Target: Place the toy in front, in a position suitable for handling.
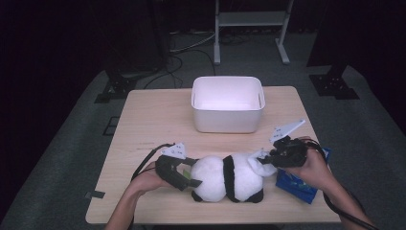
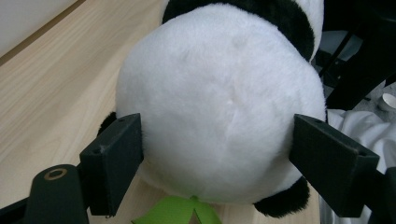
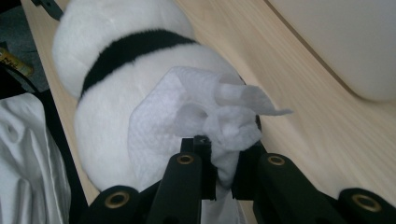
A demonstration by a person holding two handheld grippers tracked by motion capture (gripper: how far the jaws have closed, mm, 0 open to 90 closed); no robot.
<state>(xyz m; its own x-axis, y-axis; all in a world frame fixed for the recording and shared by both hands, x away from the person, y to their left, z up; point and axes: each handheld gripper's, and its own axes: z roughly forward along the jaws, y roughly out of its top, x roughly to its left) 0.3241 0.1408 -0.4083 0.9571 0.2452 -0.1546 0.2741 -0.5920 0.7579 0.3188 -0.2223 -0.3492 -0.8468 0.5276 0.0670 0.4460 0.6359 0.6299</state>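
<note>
A black-and-white panda plush (image 1: 227,178) lies on its side near the table's front edge. My left gripper (image 1: 191,175) is at its left end; in the left gripper view its jaws press both sides of the round white plush (image 2: 219,102), shut on it. A green felt leaf (image 2: 177,212) pokes out below. My right gripper (image 1: 266,159) is at the plush's right end, shut on a crumpled white wipe (image 3: 205,112). The wipe rests against the plush (image 3: 107,107) and fills the right gripper (image 3: 223,154).
A white empty bin (image 1: 228,103) stands at the middle back of the wooden table (image 1: 153,124). A blue packet (image 1: 297,184) lies under the right hand near the front right edge. Beyond the table are grey floor, cables and stand legs.
</note>
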